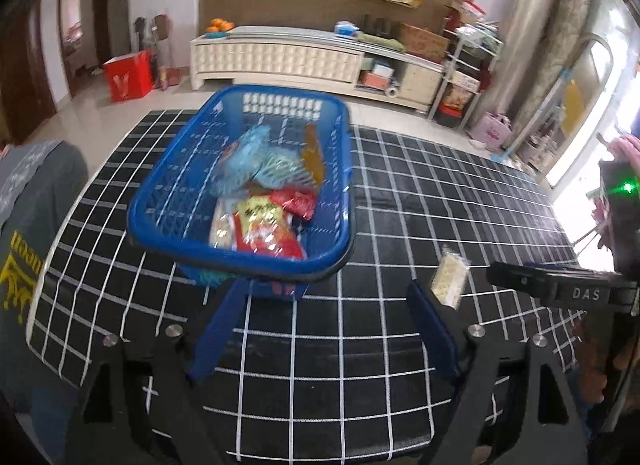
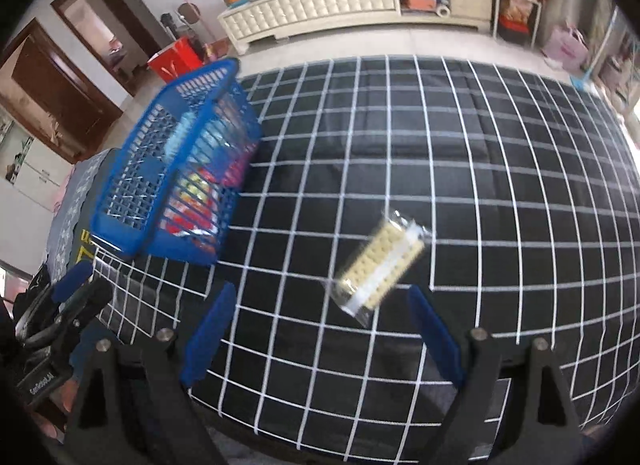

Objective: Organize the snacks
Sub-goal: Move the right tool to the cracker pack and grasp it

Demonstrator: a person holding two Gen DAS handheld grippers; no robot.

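Table (image 2: 500, 153) under a black cloth with a white grid carries everything; its far edge faces a long cream sideboard (image 1: 280, 59) across the floor. Blue basket (image 1: 244, 185) sits toward the table's left side near the far edge, already holding several bright packets — a red-and-yellow one nearest the near wall, pale blue ones further in. One snack remains outside: a clear-wrapped cracker pack (image 2: 380, 265), lying flat on the cloth well to the right of the basket, toward the near edge, its long side slanted across the grid lines. Right gripper (image 2: 320, 329) hangs over it, fingers spread wide with nothing between them, the pack just ahead of the tips. Left gripper (image 1: 320, 329) has its fingers apart too and empty, tips near the basket's near wall. Judged step: pick up the last pack with the right gripper. To do it well, turn the wrist so the pads square up to the pack's long sides, come down until the tips almost meet the cloth, then close across the narrow width — gently, since crackers crush and the wrapper looks slippery. Left gripper could steady the basket rim for the drop.
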